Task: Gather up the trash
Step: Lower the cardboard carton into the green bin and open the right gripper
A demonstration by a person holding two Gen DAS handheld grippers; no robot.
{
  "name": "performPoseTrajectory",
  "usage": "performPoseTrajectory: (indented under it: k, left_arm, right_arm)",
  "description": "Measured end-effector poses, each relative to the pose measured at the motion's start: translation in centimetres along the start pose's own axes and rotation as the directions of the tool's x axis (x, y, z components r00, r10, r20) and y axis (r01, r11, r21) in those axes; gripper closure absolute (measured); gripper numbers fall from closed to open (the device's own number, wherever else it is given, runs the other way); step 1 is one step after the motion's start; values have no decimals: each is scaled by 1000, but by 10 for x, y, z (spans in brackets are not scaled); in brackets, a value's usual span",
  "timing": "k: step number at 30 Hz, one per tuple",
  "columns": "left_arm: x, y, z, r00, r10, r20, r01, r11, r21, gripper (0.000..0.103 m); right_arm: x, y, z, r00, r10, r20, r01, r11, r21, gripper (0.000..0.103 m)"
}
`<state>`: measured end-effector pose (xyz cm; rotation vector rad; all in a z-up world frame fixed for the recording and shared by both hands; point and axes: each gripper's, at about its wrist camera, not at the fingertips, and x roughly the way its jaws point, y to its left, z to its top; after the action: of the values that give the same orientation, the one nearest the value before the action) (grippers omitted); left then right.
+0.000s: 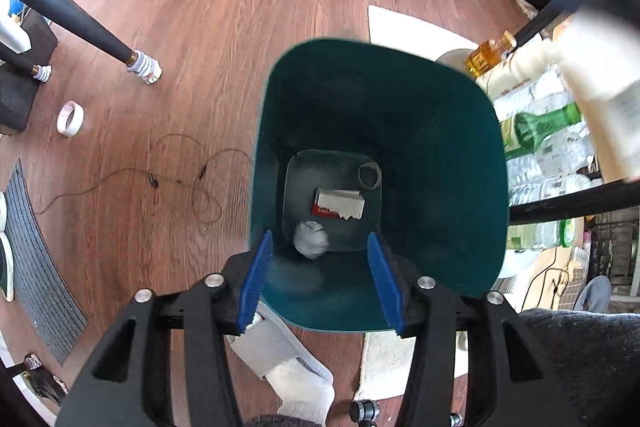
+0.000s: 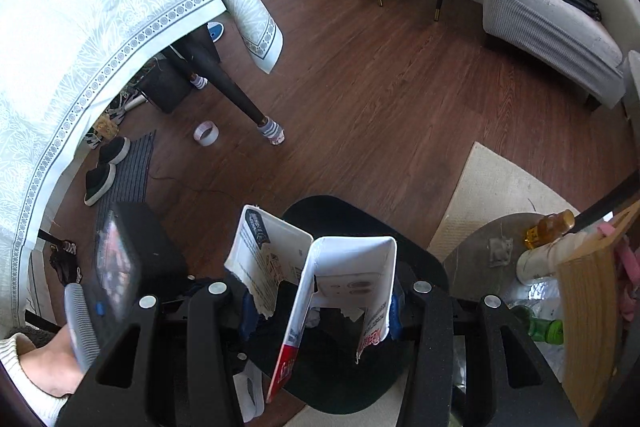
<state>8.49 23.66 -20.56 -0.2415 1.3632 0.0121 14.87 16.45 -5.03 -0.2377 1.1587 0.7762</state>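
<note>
My left gripper (image 1: 320,241) hangs open over the mouth of a teal bin (image 1: 460,147), its blue fingers (image 1: 258,279) empty and pointing down into it. At the bottom of the bin lie a torn white-and-red carton piece (image 1: 340,206), a crumpled grey paper ball (image 1: 311,245) and a small ring (image 1: 370,175). My right gripper (image 2: 320,307) is shut on a torn, unfolded white carton (image 2: 352,267) with red print. It holds the carton upright above the same bin (image 2: 424,259), which looks dark in the right wrist view.
A tape roll (image 1: 70,118) and a thin cable (image 1: 180,171) lie on the wood floor left of the bin, near a black table leg (image 1: 80,23). Bottles (image 1: 544,125) crowd the right side. A grey sofa (image 2: 552,27) stands at the far right.
</note>
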Motion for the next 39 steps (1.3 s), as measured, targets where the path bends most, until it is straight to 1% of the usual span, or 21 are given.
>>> performPoseTrajectory:
  k: [5, 9, 11, 14, 15, 17, 19, 21, 25, 27, 30, 31, 32, 34, 35, 36, 39]
  left_arm:
    - [-22, 8, 1, 998, -2, 59, 4, 1000, -21, 50]
    - [-41, 16, 5, 994, -8, 110, 12, 999, -34, 55]
    - [-54, 17, 5, 989, -6, 148, 10, 999, -32, 57]
    - [-74, 19, 6, 980, -4, 198, 9, 1000, -27, 63]
    - [-82, 19, 7, 976, -7, 217, 13, 1000, -26, 67]
    - [-96, 17, 9, 967, -13, 255, 19, 1000, -18, 70]
    - [-109, 15, 11, 956, -21, 292, 25, 1000, -11, 75]
    - [-122, 11, 13, 944, -39, 327, 43, 999, -3, 77]
    - [-146, 0, 18, 919, -78, 386, 77, 997, 18, 78]
    - [-156, -6, 20, 911, -85, 402, 81, 996, 28, 78]
    - [-170, -13, 23, 895, -109, 433, 97, 994, 50, 79]
    - [-173, -15, 22, 891, -111, 440, 98, 994, 53, 79]
    - [-176, -15, 23, 887, -114, 448, 100, 993, 54, 79]
    - [-182, -15, 23, 881, -117, 459, 106, 993, 49, 79]
    - [-184, -15, 24, 878, -114, 465, 105, 993, 45, 79]
    - [-186, -15, 23, 876, -112, 470, 106, 994, 40, 79]
    - [-194, -14, 24, 865, -117, 488, 124, 992, 18, 79]
  right_arm:
    - [24, 1, -3, 999, 2, -53, -1, 1000, 13, 55]
    - [42, 2, -5, 995, -6, -97, 8, 1000, 11, 55]
    - [52, 2, -6, 993, -12, -119, 13, 1000, 14, 55]
    - [67, 3, -9, 987, -25, -158, 27, 1000, 14, 55]
    - [73, 2, -11, 985, -25, -173, 28, 1000, 14, 55]
    - [84, 4, -15, 978, -19, -205, 23, 1000, 14, 55]
    - [93, 6, -19, 974, -18, -228, 20, 1000, 9, 55]
    - [101, 8, -22, 970, -30, -242, 31, 1000, 0, 55]
    - [119, 9, -31, 957, -33, -290, 33, 999, -2, 55]
    - [127, 8, -36, 946, -34, -321, 34, 999, -6, 54]
    - [136, 8, -43, 933, -53, -356, 48, 999, -23, 52]
    - [138, 8, -44, 929, -62, -365, 56, 998, -27, 50]
    - [140, 7, -47, 922, -66, -383, 57, 998, -34, 44]
    - [143, 8, -52, 913, -71, -402, 59, 997, -44, 39]
    - [144, 8, -54, 908, -85, -410, 70, 996, -51, 33]
    - [146, 8, -56, 902, -97, -420, 78, 995, -62, 30]
    - [142, 6, -57, 904, -92, -417, 70, 995, -67, 30]
